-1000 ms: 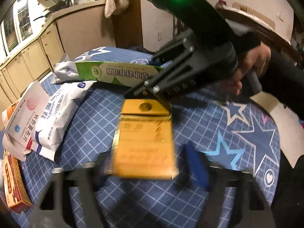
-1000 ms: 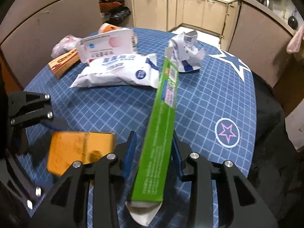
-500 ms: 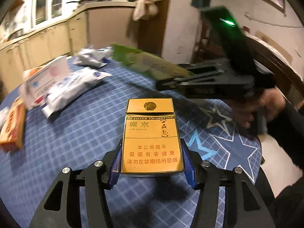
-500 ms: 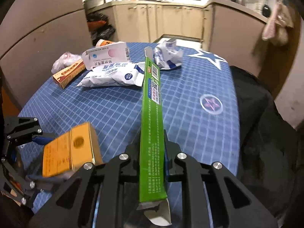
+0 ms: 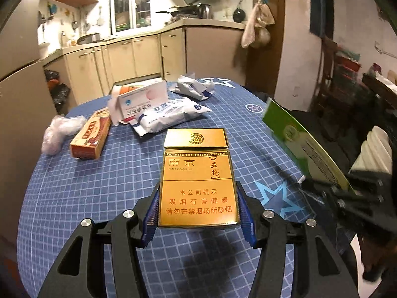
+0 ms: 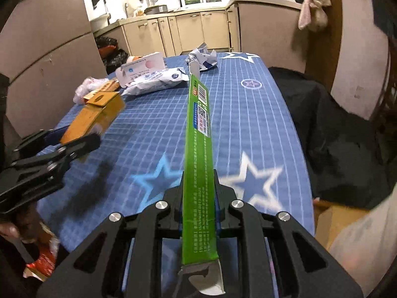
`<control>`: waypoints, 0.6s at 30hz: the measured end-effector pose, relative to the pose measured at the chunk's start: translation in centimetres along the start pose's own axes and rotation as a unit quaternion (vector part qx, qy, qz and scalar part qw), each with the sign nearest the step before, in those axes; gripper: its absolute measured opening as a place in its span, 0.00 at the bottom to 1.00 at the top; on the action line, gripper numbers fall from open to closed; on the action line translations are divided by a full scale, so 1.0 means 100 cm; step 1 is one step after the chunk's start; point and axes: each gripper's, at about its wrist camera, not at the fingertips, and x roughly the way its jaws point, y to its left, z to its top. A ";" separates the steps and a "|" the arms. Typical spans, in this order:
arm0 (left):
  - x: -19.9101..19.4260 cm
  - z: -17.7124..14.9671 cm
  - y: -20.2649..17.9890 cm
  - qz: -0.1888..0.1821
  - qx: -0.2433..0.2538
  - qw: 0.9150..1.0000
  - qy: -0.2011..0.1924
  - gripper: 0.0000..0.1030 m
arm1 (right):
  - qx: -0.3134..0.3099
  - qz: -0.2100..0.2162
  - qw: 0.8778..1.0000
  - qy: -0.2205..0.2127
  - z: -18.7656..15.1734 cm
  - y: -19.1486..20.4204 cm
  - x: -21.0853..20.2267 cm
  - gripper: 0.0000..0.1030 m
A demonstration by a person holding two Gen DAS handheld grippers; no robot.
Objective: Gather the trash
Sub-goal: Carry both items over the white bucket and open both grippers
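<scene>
Left hand-held gripper point(image 5: 197, 213): jaws are set partway open and closed on a gold cigarette pack point(image 5: 197, 176), which is clamped by its long sides between the blue pads point(image 5: 151, 213). The pack is held face-up, lid end pointing away, lifted clear above the table point(image 5: 86, 198).

Right hand-held gripper point(image 6: 198, 211): jaws have just been closing and are now drawn nearly together, pinching a long, flattened green carton point(image 6: 199, 149) near its lower end. The carton is held on edge and juts forward over the table, with an open flap seen at the near end. In the left wrist view the same carton point(image 5: 302, 146) is seen at the right, beyond the table edge.

Table is covered by a blue grid cloth with stars. Left at its far side, grouped together: a white soft pack point(image 5: 168, 116), a white box with a red dot point(image 5: 141, 99) leaning on it, an orange-red box point(image 5: 90, 136), a crumpled clear wrapper point(image 5: 59, 134), and a crumpled white-and-blue carton point(image 5: 193, 88) set furthest back.
</scene>
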 end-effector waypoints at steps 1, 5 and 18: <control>-0.003 0.000 -0.002 0.005 -0.001 1.000 -0.003 0.55 | 0.000 -0.003 1.000 -0.001 -0.003 0.003 -0.004 0.15; -0.016 -0.003 -0.012 0.025 0.003 1.000 -0.013 0.55 | -0.004 -0.010 1.000 -0.009 -0.013 0.013 -0.017 0.15; -0.031 0.009 -0.051 0.020 0.029 0.999 -0.038 0.55 | -0.014 -0.045 0.998 -0.048 -0.016 0.012 -0.054 0.15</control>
